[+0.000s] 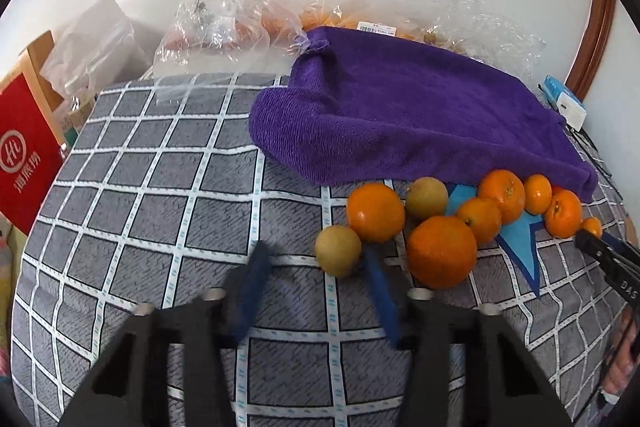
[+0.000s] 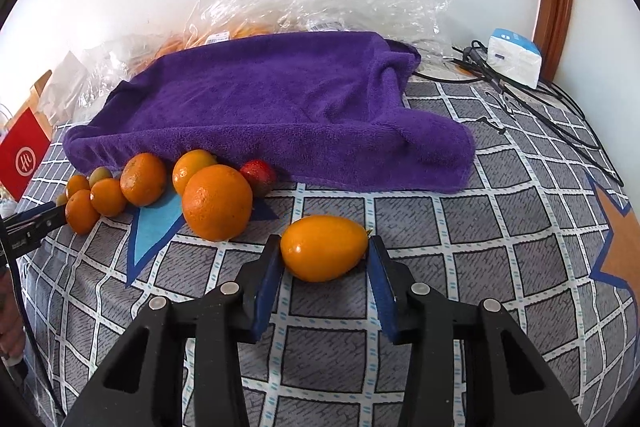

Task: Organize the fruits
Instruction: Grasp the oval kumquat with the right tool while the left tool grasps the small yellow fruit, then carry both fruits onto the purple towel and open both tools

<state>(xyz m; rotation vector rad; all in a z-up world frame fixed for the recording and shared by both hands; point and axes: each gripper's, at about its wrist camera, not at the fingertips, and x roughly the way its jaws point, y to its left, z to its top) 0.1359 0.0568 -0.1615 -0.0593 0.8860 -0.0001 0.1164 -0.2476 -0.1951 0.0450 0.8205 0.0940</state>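
The surface is a bed, or something like it, under a grey checked cover [image 1: 160, 195], with a purple towel [image 1: 400, 115] at the back and crinkled plastic bags [image 1: 224, 27] behind that.

At the left, the left claw [image 1: 316, 259] has its blue pads part-way closed, blurred, with nothing between them. The small yellow-green fruit [image 1: 337, 250] sits just past its right pad, apparently untouched. It looks firm, light and round, so it would likely roll; a hold across its widest part seems best.

Next to it lie two big oranges [image 1: 442, 251] and several mandarins [image 1: 479, 219], packed touching along the towel's edge. They should be firm but squeezable, with a grippy peel.

Further right, the right claw [image 2: 322, 255] pinches an egg-shaped orange-yellow fruit [image 2: 324, 247] by its two ends as it rests on the cover. Its skin is glossy and probably slick, so gripping end to end risks it squirting out.
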